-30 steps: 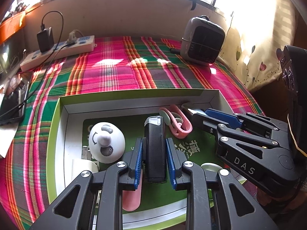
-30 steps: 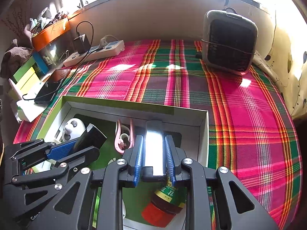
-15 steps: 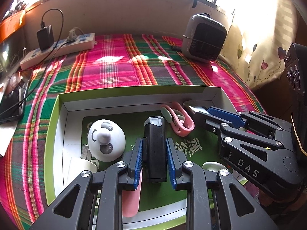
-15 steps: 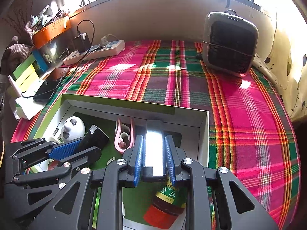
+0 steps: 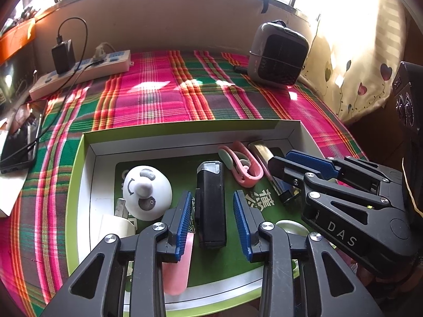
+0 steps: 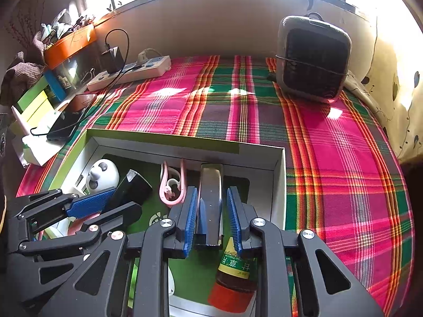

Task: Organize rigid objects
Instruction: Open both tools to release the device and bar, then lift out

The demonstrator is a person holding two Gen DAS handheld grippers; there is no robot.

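Plaid cloth in pink and green (image 5: 164,100) covers the whole surface under the window, with a grey heater (image 5: 277,55) at the far end and a white power strip (image 5: 82,71) along the wall. Nearer sits the open box (image 5: 185,129), green-edged with a white inner wall. Inside lie a white panda-faced gadget (image 5: 146,192), pink clips (image 5: 243,166), a brown bottle (image 6: 232,272) and a black device (image 5: 211,200).

That black device lies flat on the box floor between the left gripper's (image 5: 212,220) blue pads, which have just been opening; a gap shows on either side, so nothing is held. To finish this release cleanly, I'd lift straight back along the device's length so neither pad drags it askew.

Beside it, the right gripper (image 6: 211,220) looks closed on a silver bar (image 6: 210,198) whose far end reaches toward the box's back wall, just right of the clips.
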